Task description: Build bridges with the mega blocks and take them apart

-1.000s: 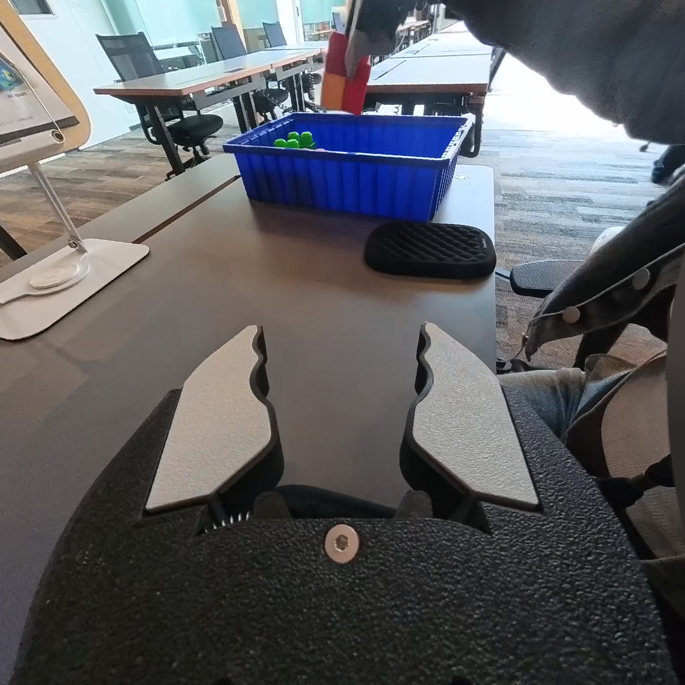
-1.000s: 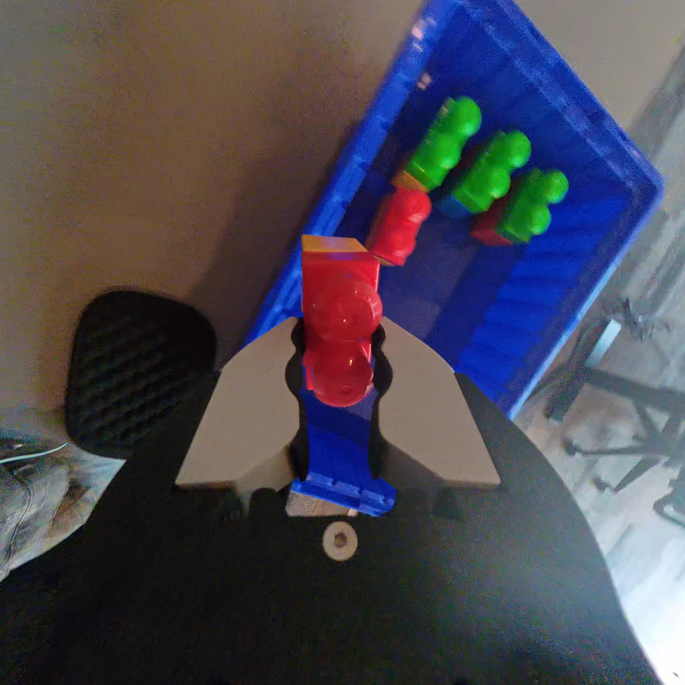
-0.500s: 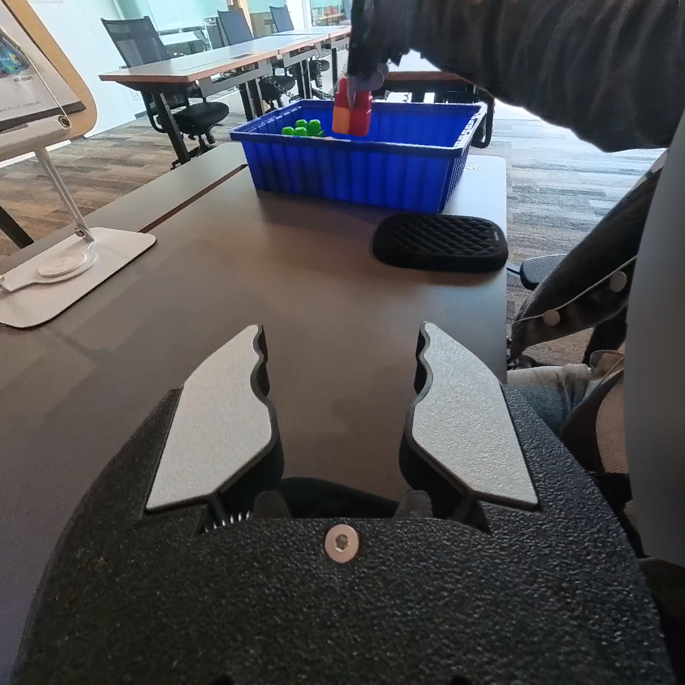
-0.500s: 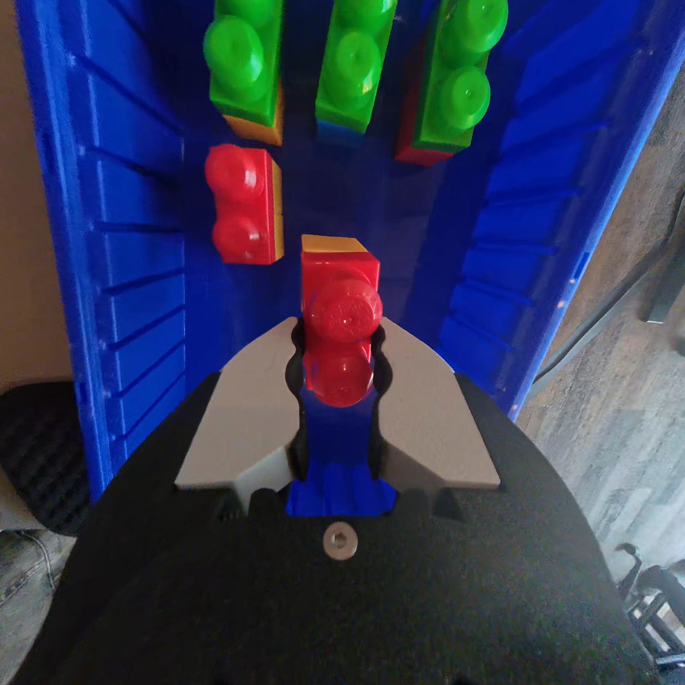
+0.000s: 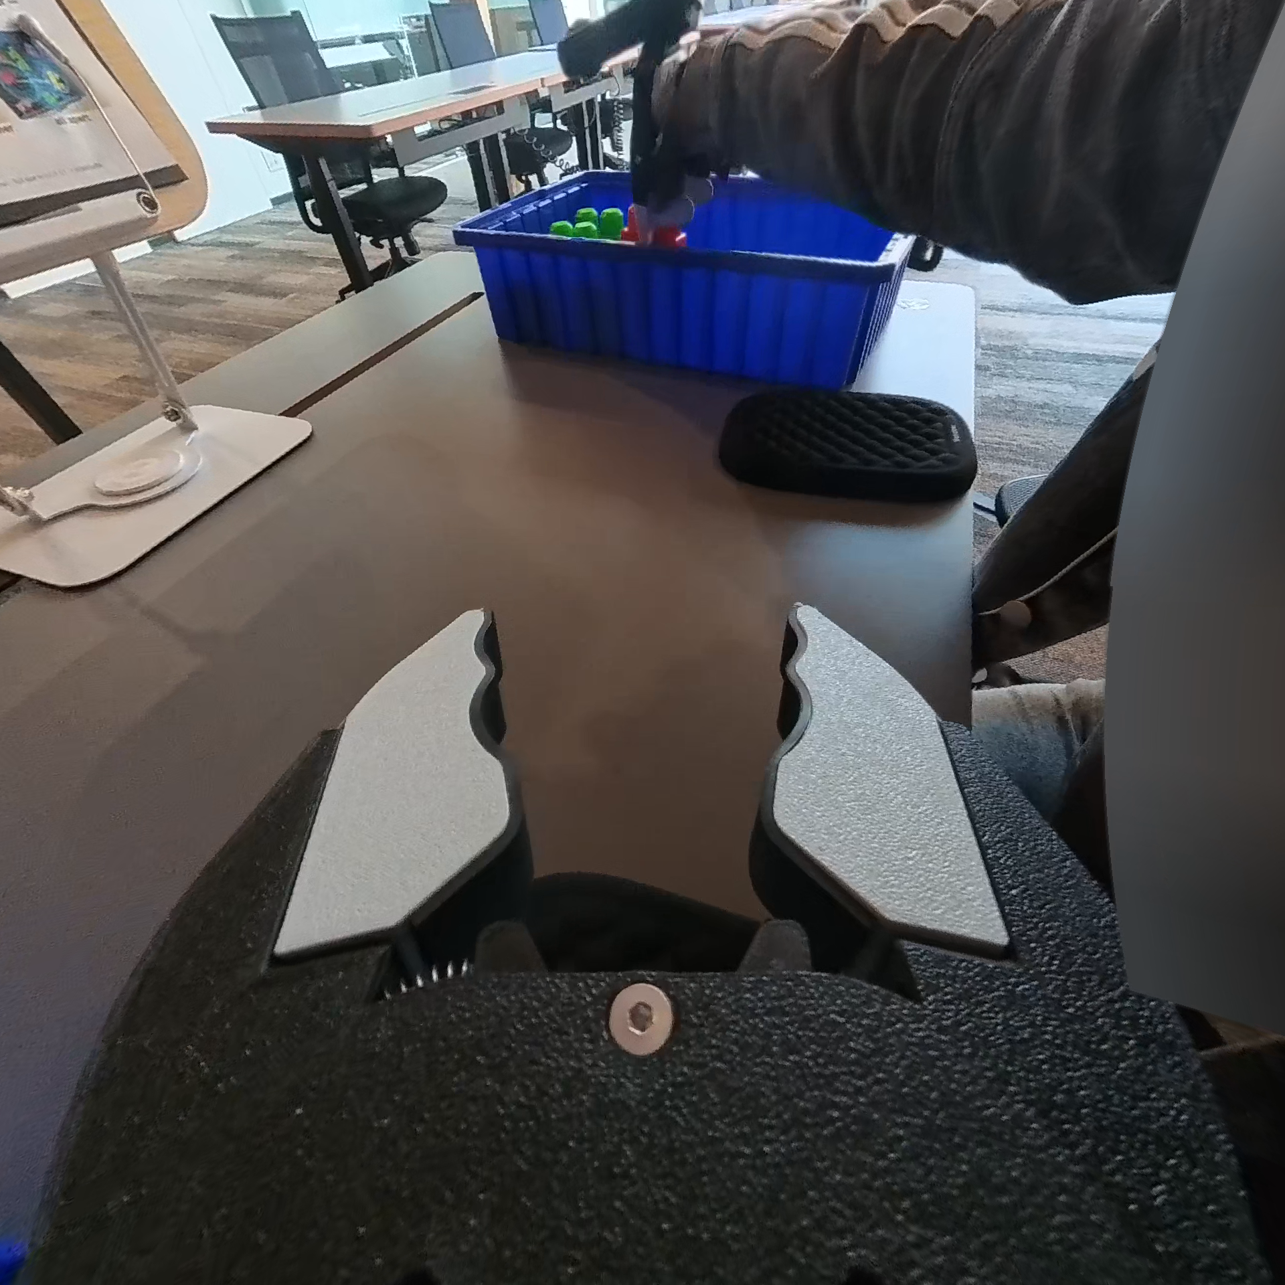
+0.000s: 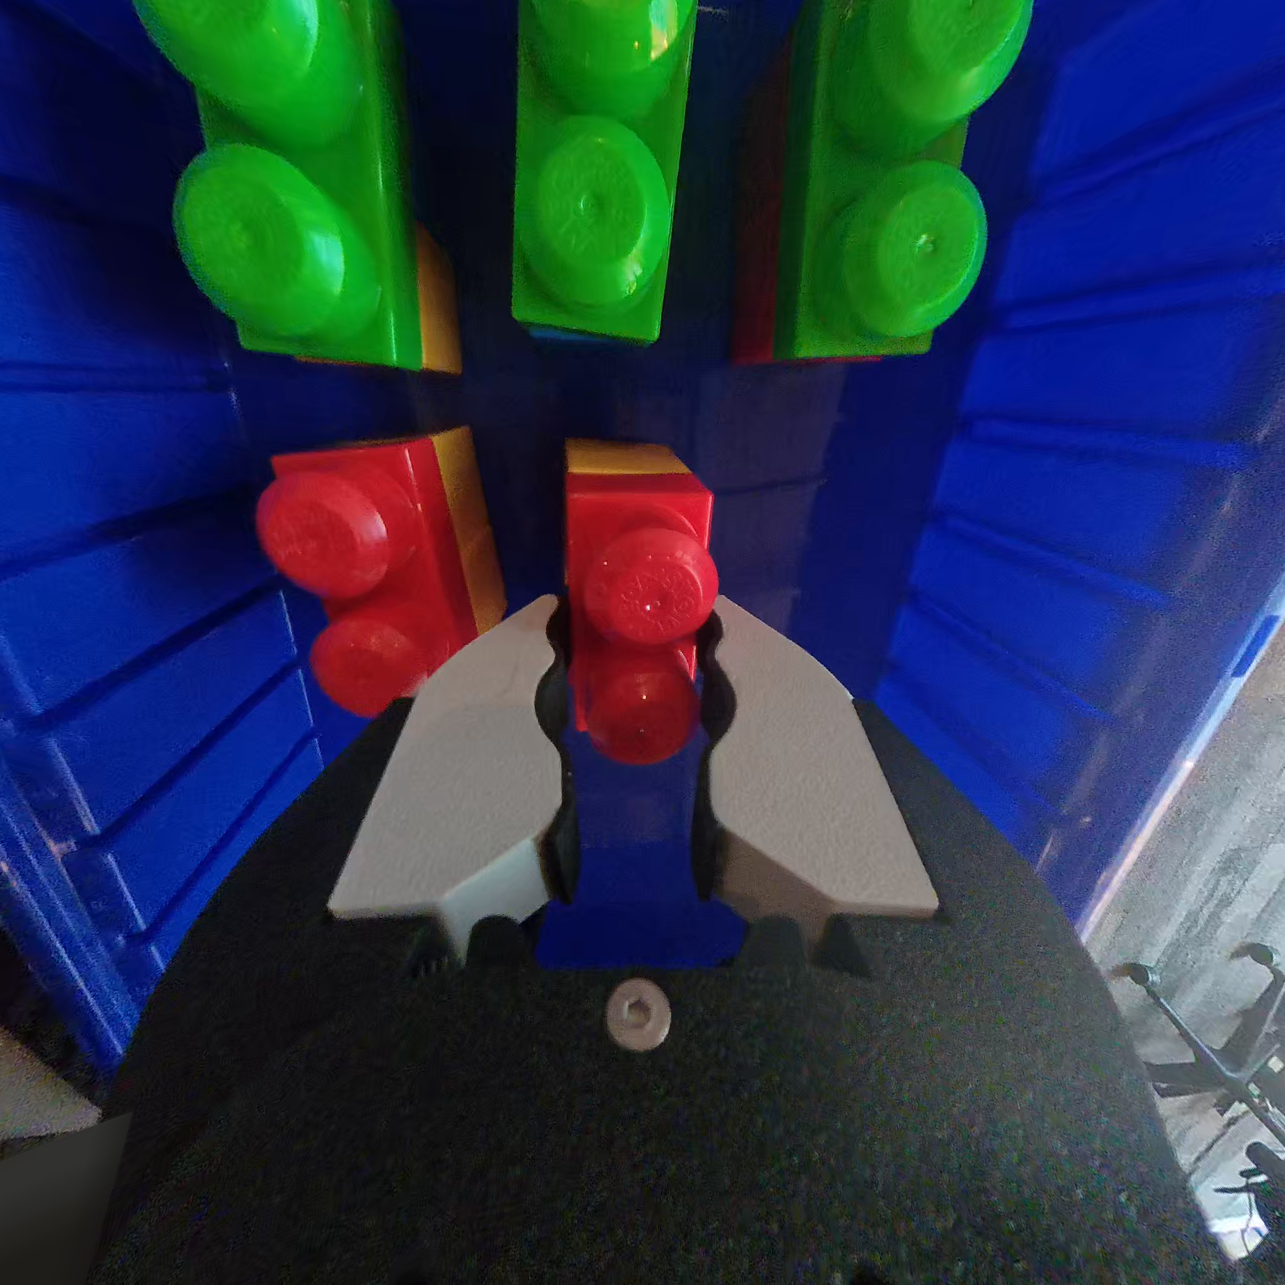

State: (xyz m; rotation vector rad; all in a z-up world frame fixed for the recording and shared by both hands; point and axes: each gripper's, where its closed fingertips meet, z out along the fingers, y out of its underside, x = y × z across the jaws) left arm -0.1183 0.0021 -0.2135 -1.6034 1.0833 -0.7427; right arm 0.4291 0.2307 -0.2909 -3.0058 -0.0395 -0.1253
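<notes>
Jaws: right gripper [image 6: 634, 626] clamped on red-over-yellow two-stud plastic block stack [image 6: 636, 556], low inside blue ribbed plastic bin [image 6: 1112, 487]; left gripper [image 5: 640, 667] apart, empty over dark desk [image 5: 556, 500] | Progress: judged near end, four stacks binned, none on desk.

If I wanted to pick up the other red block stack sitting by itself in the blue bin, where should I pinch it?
Pinch the free red two-stud block stack across its narrow width, on the flat long sides just below the studs, coming straight down from above. It stands studs-up on the ribbed blue plastic bin floor, with some room either side. The right gripper grips its own red stack that way.
</notes>
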